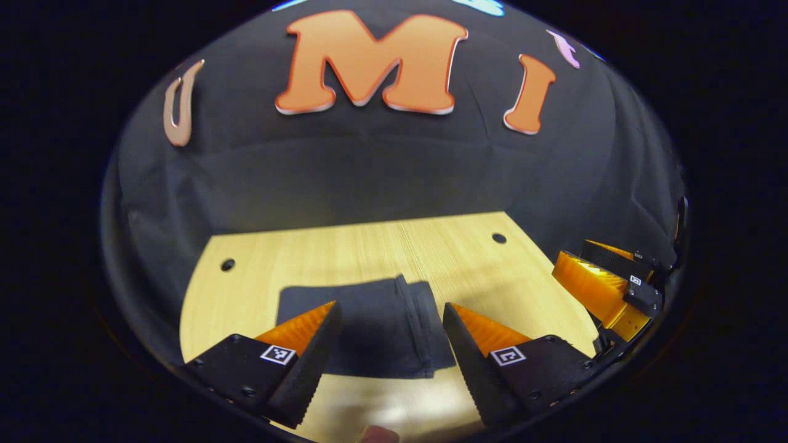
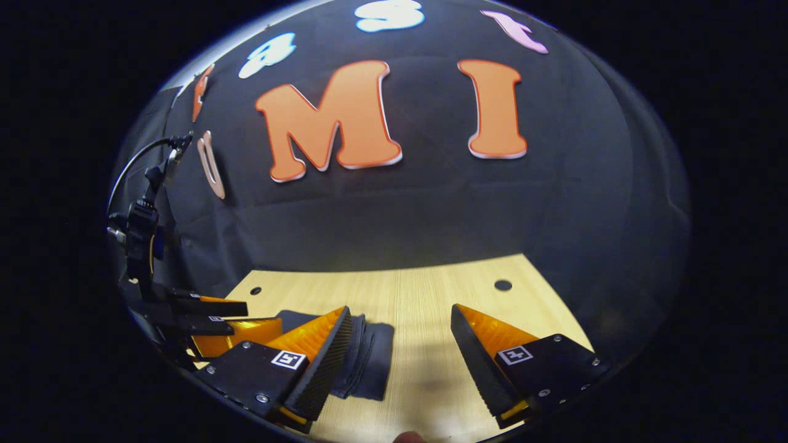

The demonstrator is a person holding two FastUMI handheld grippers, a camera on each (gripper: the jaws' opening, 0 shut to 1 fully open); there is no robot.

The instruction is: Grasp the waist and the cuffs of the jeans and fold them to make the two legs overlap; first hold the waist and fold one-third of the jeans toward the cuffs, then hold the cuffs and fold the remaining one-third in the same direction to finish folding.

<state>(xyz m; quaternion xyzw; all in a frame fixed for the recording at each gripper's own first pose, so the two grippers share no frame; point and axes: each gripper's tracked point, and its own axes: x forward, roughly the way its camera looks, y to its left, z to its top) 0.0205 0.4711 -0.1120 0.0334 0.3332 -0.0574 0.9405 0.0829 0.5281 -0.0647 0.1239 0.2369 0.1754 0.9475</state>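
Note:
The dark jeans [image 1: 375, 326] lie folded into a compact rectangle on the wooden table [image 1: 369, 252], with stacked fold edges along their right side. My left gripper [image 1: 391, 314] hovers open above them, nothing between its fingers. In the left gripper view the right gripper [image 1: 606, 286] shows at the far right edge. In the right gripper view the jeans [image 2: 369, 357] lie at lower left, partly behind one finger [image 2: 323, 363]. My right gripper [image 2: 400, 320] stands open over bare table to the right of the jeans. The left gripper [image 2: 209, 320] appears at the left edge there.
The table [image 2: 431, 289] has small round holes [image 1: 499, 237] [image 1: 228, 264] [image 2: 503, 285] near its far corners. The black cloth wall [image 1: 381, 178] rises right behind the table's far edge. A fingertip [image 1: 378, 435] shows at the bottom.

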